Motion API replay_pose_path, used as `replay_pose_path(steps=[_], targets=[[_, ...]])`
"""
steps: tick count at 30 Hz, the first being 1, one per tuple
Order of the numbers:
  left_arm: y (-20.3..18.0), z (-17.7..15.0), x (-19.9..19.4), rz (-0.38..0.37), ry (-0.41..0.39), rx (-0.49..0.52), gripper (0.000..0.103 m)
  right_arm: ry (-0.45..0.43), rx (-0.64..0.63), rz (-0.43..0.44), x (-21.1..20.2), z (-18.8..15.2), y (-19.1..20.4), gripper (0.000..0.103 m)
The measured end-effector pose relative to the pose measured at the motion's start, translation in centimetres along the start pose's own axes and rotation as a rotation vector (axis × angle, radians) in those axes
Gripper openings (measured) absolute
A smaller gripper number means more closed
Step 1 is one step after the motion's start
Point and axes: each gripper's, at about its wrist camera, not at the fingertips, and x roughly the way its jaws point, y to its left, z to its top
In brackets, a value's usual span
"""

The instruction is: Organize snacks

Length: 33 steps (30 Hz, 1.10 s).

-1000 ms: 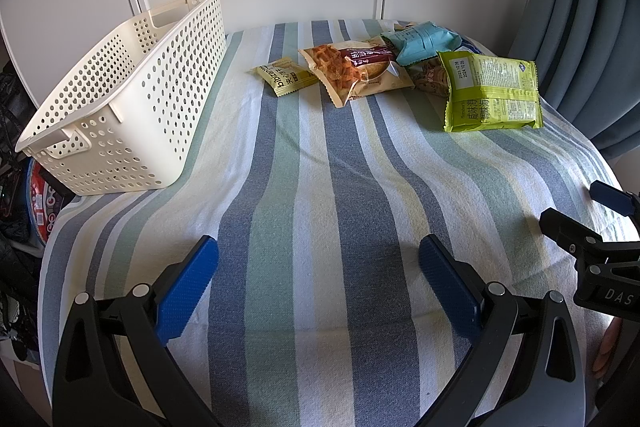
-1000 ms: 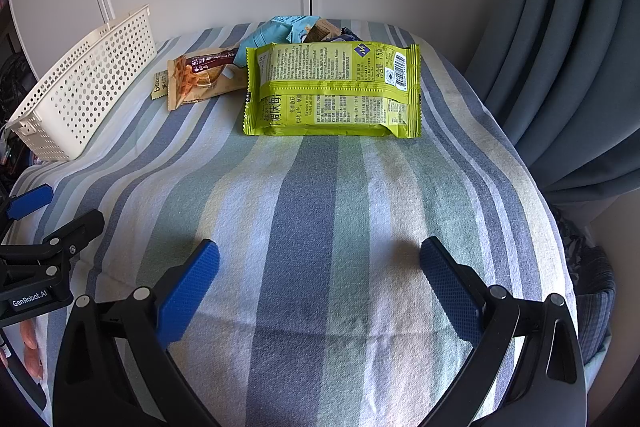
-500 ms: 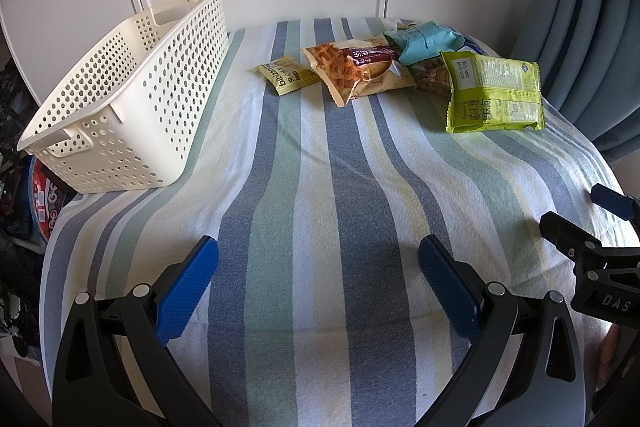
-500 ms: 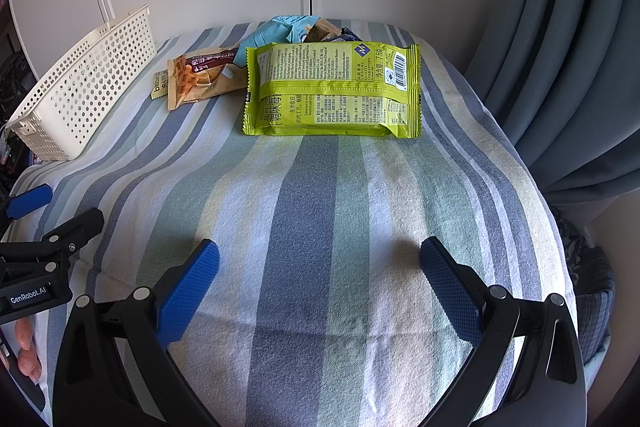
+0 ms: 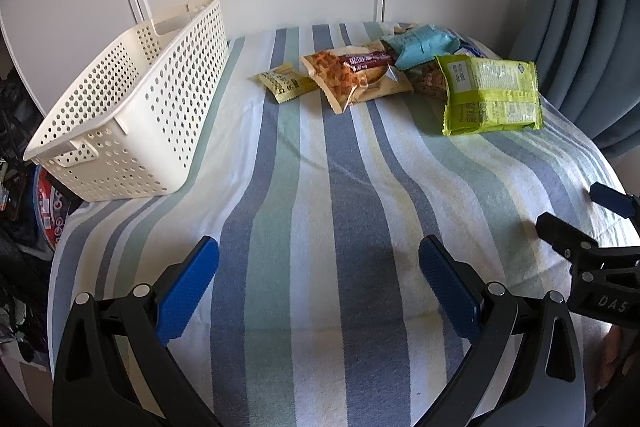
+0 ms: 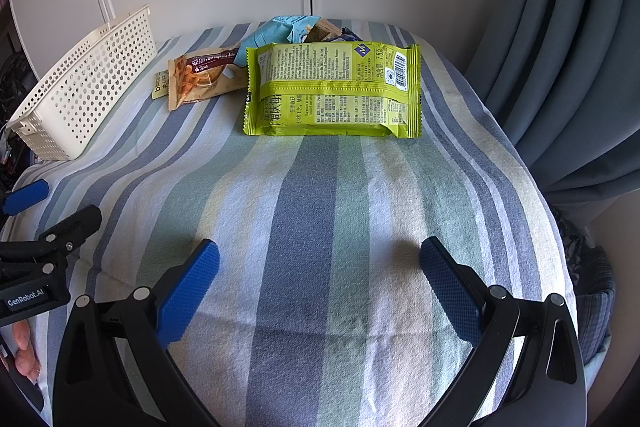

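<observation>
Right wrist view: the right tool (image 6: 319,273) hangs over the striped cloth (image 6: 304,211) covering the tabletop, jaws spread wide and holding nothing. The left tool (image 5: 319,273) is likewise spread and empty.

Directly ahead of the right tool lies the lime-green snack packet (image 6: 333,90), flat, printed back uppermost, well apart from the jaws. Behind and left of it sit a waffle snack packet (image 6: 200,77), a small yellow sachet (image 5: 283,82) and a pale blue bag (image 5: 420,43), the latter overlapping other wrappers too hidden to identify. The cream perforated basket (image 5: 132,107) stands at the left edge of the tabletop and appears empty.

Assessment: the green packet is judged light, with thin, slick film and air inside, so it will crumple and may slide on the cloth if pushed. Contents may be brittle. Recommended hold: pinch a short crimped end seal, or across the narrow width with light closure. Nothing has yet been placed in the basket.
</observation>
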Motion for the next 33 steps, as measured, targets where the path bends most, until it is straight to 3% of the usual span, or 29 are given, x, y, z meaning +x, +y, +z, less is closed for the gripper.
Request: replay_pose_path(steps=[12, 18, 23, 27, 30, 33], targets=[[0.4, 1.1, -1.0, -0.005, -0.046, -0.022, 0.101, 0.002, -0.017, 0.014, -0.5, 0.2, -0.4, 0.098], [0.6, 2.8, -1.4, -0.031, -0.080, -0.042, 0.101, -0.042, 0.063, 0.009, -1.1, 2.7, -4.0, 0.098], [0.4, 4.8, -1.9, -0.029, -0.125, -0.034, 0.101, -0.032, 0.108, 0.111, -0.1, 6.3, -6.0, 0.098], [0.7, 6.0, -2.0, -0.034, -0.149, -0.048, 0.101, 0.010, 0.182, 0.287, 0.4, 7.4, -6.0, 0.098], [0.9, 6.8, -1.7, -0.034, -0.156, -0.057, 0.101, 0.056, 0.200, 0.347, 1.7, 7.8, -4.9, 0.098], [1.3, 7.2, -1.6, -0.031, -0.160, -0.063, 0.101, 0.106, 0.303, 0.393, 4.0, 8.5, -5.0, 0.098]])
